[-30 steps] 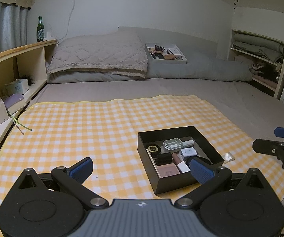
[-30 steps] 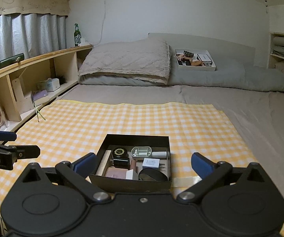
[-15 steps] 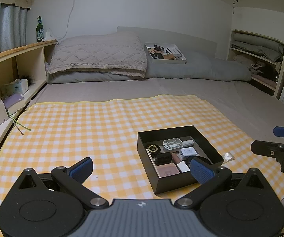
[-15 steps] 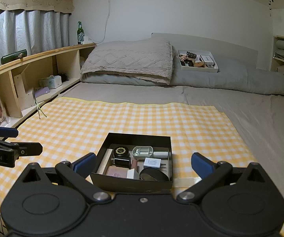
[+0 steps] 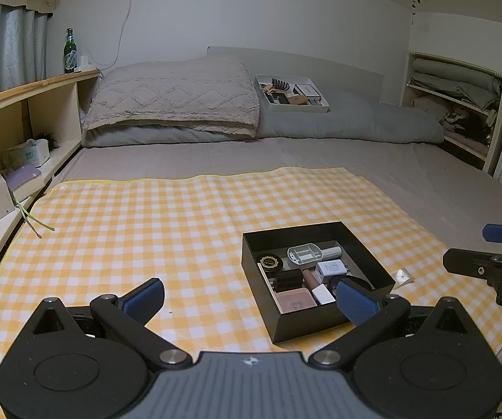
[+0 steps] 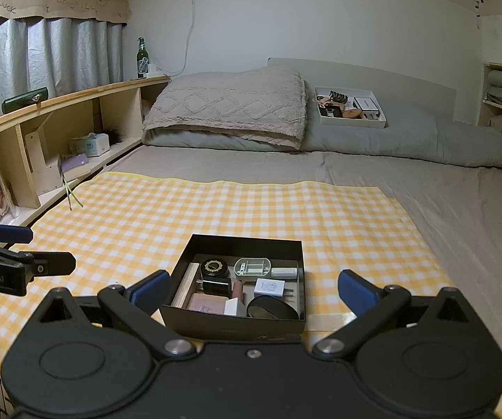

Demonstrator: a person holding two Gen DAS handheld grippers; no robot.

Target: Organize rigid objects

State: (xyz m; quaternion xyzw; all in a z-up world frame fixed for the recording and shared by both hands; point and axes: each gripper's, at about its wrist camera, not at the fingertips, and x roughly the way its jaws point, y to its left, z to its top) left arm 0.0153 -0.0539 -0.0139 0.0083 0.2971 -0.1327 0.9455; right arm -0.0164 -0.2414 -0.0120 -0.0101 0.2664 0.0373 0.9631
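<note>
A black open box [image 5: 366, 249] [image 6: 240, 242] sits on the yellow checked cloth [image 5: 146, 230] [image 6: 216, 209] on the bed. It holds several small rigid items: a round black tin [image 6: 213, 266], a grey plastic holder [image 6: 252, 266], a white charger [image 6: 269, 287], a pink case [image 6: 207, 303] and a dark band [image 6: 271, 307]. My left gripper [image 5: 249, 298] hovers open near the box's left front corner. My right gripper [image 6: 252, 289] is open too, its fingers spread either side of the box's near wall. Both are empty.
A white tray [image 6: 350, 119] of small items rests on the grey bolster [image 6: 425, 139] beside a quilted pillow [image 6: 230, 108]. Wooden shelves [image 6: 58, 129] line the left side, with a green bottle [image 6: 141, 57] on top. A small clear scrap [image 5: 404, 275] lies right of the box.
Both views have tilted up slightly and pulled back a little from the box. Nothing in the box has moved; both grippers stay open.
</note>
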